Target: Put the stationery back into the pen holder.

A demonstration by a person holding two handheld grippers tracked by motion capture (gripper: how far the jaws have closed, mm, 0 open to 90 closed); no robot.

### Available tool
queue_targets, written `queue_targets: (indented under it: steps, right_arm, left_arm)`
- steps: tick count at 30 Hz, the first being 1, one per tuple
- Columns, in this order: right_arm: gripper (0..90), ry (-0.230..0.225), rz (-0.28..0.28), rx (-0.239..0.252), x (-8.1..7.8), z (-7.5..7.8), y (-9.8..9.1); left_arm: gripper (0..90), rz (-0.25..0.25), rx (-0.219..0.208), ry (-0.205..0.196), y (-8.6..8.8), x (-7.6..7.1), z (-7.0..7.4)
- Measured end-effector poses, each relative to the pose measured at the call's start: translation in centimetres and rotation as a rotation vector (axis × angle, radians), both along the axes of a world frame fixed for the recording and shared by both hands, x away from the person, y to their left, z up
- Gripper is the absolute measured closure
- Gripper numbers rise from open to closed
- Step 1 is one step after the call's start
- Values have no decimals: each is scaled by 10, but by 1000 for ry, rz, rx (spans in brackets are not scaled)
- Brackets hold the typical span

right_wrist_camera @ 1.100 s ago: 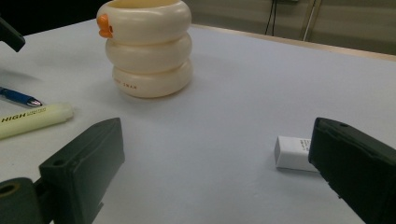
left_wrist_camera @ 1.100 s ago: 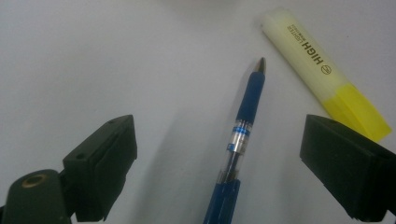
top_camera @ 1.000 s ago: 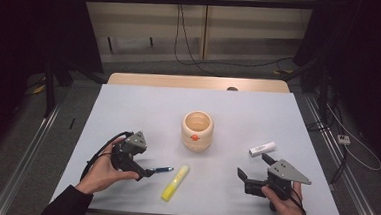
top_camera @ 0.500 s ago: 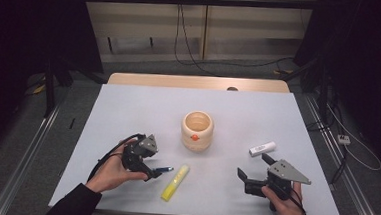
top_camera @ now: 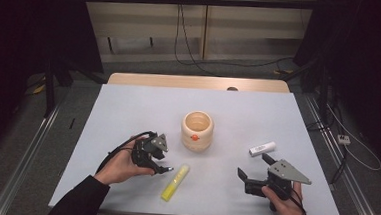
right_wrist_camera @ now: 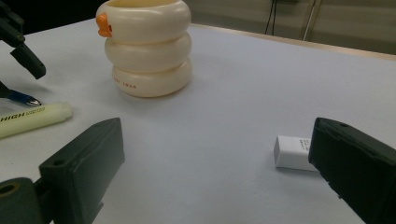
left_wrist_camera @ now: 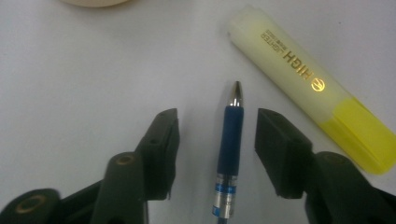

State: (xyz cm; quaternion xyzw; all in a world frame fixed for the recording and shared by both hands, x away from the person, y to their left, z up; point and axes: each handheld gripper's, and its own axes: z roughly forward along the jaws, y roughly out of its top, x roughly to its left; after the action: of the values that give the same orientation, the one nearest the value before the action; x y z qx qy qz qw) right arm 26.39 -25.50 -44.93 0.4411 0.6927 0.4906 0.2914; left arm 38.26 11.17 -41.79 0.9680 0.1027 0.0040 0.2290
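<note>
The blue pen (left_wrist_camera: 230, 154) lies on the table between the left gripper (left_wrist_camera: 217, 140)'s fingers (left_wrist_camera: 161, 149), which have just been closing but stand clear of it. Just beyond the pen lies the yellow highlighter (left_wrist_camera: 308, 86); farther, the cream pot (top_camera: 196, 131). The right gripper (right_wrist_camera: 215, 177) gapes empty.

Blue pen (left_wrist_camera: 230, 144) flat on table, beside yellow highlighter (left_wrist_camera: 308, 84).

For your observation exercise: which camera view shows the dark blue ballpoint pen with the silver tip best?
The left gripper view: the dark blue ballpoint pen lies close up between the tongs, its grip and silver tip sharp. The high view shows a small dark sliver beside the left gripper; the right gripper view shows just its tip.
</note>
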Motion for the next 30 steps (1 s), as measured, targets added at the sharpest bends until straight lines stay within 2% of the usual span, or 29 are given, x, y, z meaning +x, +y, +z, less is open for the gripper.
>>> queue_targets:
  steps: [5,7,8,9,10,12,13,14,15,16,17,18,21,22,23,28,29,30]
  right_arm:
    - [33,-3,3,-1,0,0,0]
    - [33,-3,2,-1,0,0,0]
    - [33,-2,2,0,0,0,0]
    - [33,-2,1,0,0,0,0]
    - [33,-2,1,1,0,0,0]
    - [33,-2,1,1,0,0,0]
    - [33,-2,1,1,0,0,0]
    - [33,-2,2,1,0,0,0]
    - [33,-2,2,0,0,0,0]
    - [33,-3,3,0,0,0,0]
    - [33,-3,3,0,0,0,0]
    - [33,-2,2,0,0,0,0]
    - [33,-1,2,-2,0,0,0]
    - [33,-1,2,-2,0,0,0]
    - [33,-1,2,-2,0,0,0]
    - [33,-1,2,-2,0,0,0]
    - [33,-1,2,-3,0,0,0]
    - [33,0,2,-4,0,0,0]
  left_arm:
    - [585,-22,30,21,-5,-1,-4]
    - [585,-45,64,18,-6,1,-4]
    - [590,-40,55,32,-8,0,-6]
    - [615,-38,69,30,-8,1,-6]
    - [637,-78,99,25,-8,4,-5]
    - [676,-30,66,53,-9,2,-8]
    - [679,-28,63,56,-9,2,-8]
    - [687,-78,105,44,-8,6,-5]
    - [691,-33,68,59,-9,3,-8]
    - [692,-30,73,61,-9,3,-8]
    - [694,-69,107,50,-9,6,-6]
    - [695,-85,123,49,-9,7,-5]
    - [702,-78,129,42,-10,6,-5]
    - [707,-73,122,53,-11,5,-5]
    - [713,-76,128,43,-12,5,-5]
    - [770,-72,143,59,-12,7,-5]
    - [789,-12,96,80,-12,3,-7]
    - [800,-59,135,68,-11,7,-5]
